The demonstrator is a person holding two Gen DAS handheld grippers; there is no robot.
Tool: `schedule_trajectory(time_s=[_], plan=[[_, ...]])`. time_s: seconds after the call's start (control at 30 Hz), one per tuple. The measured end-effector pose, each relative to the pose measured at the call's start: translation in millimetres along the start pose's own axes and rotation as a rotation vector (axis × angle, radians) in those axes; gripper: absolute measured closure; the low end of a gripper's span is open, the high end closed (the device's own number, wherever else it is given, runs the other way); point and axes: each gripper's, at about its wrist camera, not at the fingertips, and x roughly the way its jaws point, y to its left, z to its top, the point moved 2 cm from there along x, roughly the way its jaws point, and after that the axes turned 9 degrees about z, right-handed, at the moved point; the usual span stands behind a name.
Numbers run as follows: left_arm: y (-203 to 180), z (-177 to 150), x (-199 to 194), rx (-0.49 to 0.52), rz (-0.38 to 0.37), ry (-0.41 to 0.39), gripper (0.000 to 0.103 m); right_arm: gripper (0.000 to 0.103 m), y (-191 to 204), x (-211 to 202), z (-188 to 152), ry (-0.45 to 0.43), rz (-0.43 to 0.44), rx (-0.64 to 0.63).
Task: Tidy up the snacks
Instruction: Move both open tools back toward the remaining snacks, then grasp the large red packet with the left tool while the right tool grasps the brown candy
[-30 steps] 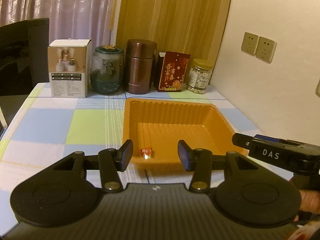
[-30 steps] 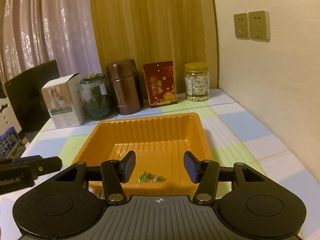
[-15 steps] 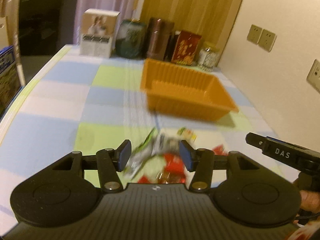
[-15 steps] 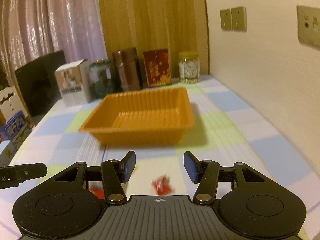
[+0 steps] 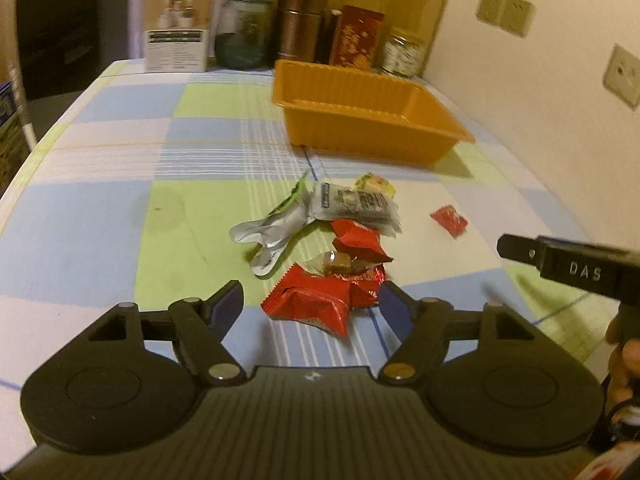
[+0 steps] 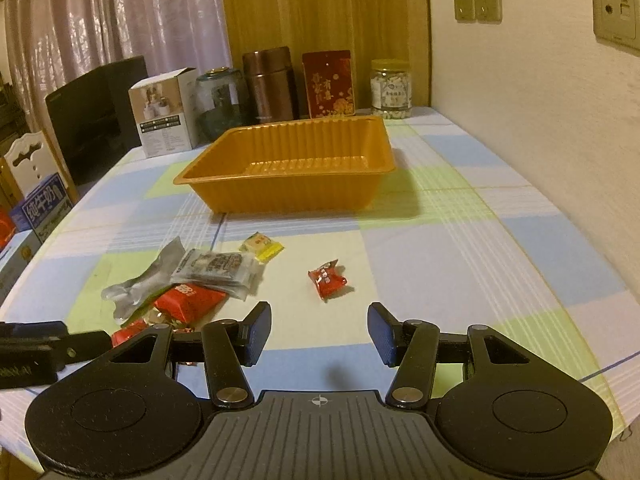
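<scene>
An orange tray (image 5: 360, 128) (image 6: 288, 196) stands on the checked tablecloth. In front of it lies a pile of snacks: a silver packet (image 5: 352, 204) (image 6: 216, 266), a crumpled silver wrapper (image 5: 268, 232), a yellow candy (image 6: 262, 246) and red packets (image 5: 310, 304) (image 6: 188, 302). A single red candy (image 5: 449, 220) (image 6: 328, 280) lies apart to the right. My left gripper (image 5: 310, 304) is open, its fingers on either side of the nearest red packet. My right gripper (image 6: 318, 338) is open and empty, just short of the single red candy.
At the table's far edge stand a white box (image 6: 166, 114), a green glass jar (image 6: 220, 102), a brown flask (image 6: 270, 84), a red box (image 6: 330, 84) and a jar of nuts (image 6: 390, 90). A wall with sockets runs along the right. Cartons (image 6: 40, 208) stand off the left edge.
Both grippers have pulled back from over the tray to the near part of the table. The snack pile and the single red candy have come into view.
</scene>
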Motion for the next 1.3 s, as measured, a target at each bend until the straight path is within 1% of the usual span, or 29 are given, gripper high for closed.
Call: schedule_trajectory(time_s=[0.1, 0.23, 0.47, 0.57, 0.6, 0.63, 0.7, 0.83, 1.0, 1.13, 1.23, 1.3], plan=[[-1, 0, 10, 0.035, -0.019, -0.001, 0.031, 0.048, 0, 4, -2, 0.013, 0.002, -0.004], [-1, -1, 24, 0.077, -0.049, 0.016, 0.031, 0.035, 0, 7, -3, 0.018, -0.001, -0.003], [2, 0, 39, 0.099, -0.083, 0.052, 0.036, 0.034, -2, 14, -4, 0.036, -0.011, 0.006], [1, 0, 42, 0.111, -0.085, 0.061, 0.041, 0.034, -2, 17, -4, 0.041, -0.017, 0.008], [0, -1, 42, 0.117, -0.085, 0.064, 0.044, 0.034, -2, 17, -4, 0.041, -0.017, 0.01], [-1, -1, 44, 0.127, -0.079, 0.068, 0.048, 0.034, -2, 18, -4, 0.042, -0.018, 0.011], [-4, -2, 45, 0.142, -0.067, 0.067, 0.05, 0.034, -3, 18, -5, 0.043, -0.021, 0.015], [-5, -3, 43, 0.132, -0.052, 0.054, 0.06, 0.034, -3, 19, -5, 0.046, -0.023, 0.021], [-6, -4, 38, 0.121, -0.035, 0.035, 0.064, 0.034, -3, 19, -4, 0.049, -0.023, 0.02], [-2, -4, 31, 0.106, -0.022, 0.02, 0.065, 0.034, -1, 20, -5, 0.051, -0.022, 0.012], [3, -4, 24, 0.091, -0.008, 0.007, 0.065, 0.034, 2, 22, -7, 0.055, -0.007, -0.003], [8, -3, 19, 0.081, 0.005, -0.005, 0.065, 0.034, 8, 24, -8, 0.055, 0.022, -0.022]])
